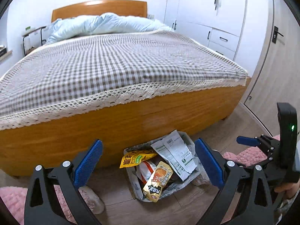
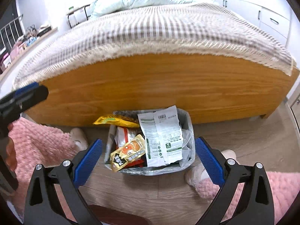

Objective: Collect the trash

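Both grippers hang over a full trash bin [image 2: 150,140] at the foot of the bed [image 1: 131,116] — jaws spread wide, nothing between them.

The bin stands on the wood floor against the footboard, stuffed with a yellow snack bag [image 1: 136,158], a white wrapper [image 2: 161,136] and a gold sachet [image 2: 128,152]. The left gripper [image 1: 149,162] view alone shows the wardrobe [image 1: 206,9] and door; the right gripper [image 2: 149,159] view alone shows a cluttered shelf [image 2: 28,35] — and pink slippers either side.
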`<state>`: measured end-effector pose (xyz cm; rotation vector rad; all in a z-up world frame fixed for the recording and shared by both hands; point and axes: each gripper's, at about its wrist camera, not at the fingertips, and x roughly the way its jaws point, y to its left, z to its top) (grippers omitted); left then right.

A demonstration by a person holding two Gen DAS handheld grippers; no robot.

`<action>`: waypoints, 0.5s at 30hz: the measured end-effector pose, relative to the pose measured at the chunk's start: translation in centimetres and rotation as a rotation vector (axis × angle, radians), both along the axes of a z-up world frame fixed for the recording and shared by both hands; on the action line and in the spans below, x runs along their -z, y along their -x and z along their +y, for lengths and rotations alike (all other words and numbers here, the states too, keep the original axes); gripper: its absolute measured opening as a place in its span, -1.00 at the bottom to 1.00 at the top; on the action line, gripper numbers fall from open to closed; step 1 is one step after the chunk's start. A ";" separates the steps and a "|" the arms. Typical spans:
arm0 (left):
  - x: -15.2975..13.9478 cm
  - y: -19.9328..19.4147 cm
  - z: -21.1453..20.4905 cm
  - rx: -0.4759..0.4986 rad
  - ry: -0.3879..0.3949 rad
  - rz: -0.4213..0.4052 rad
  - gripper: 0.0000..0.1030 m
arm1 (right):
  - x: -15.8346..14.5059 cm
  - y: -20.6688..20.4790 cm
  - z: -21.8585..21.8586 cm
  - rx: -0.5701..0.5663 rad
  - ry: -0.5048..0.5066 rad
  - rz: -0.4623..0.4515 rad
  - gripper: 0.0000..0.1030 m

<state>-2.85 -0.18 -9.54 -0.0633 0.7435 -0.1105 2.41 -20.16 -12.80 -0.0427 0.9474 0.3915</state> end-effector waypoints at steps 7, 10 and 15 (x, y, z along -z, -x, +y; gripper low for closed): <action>-1.5 3.7 0.0 -0.002 0.013 -0.017 0.85 | -3.2 3.2 -0.5 0.022 0.015 -0.043 0.84; -1.7 5.1 0.0 -0.016 0.015 -0.022 0.85 | -4.3 4.4 -0.9 0.040 0.016 -0.058 0.84; -2.0 7.0 -0.4 -0.039 0.014 -0.014 0.85 | -5.7 6.1 -1.4 0.069 0.020 -0.081 0.84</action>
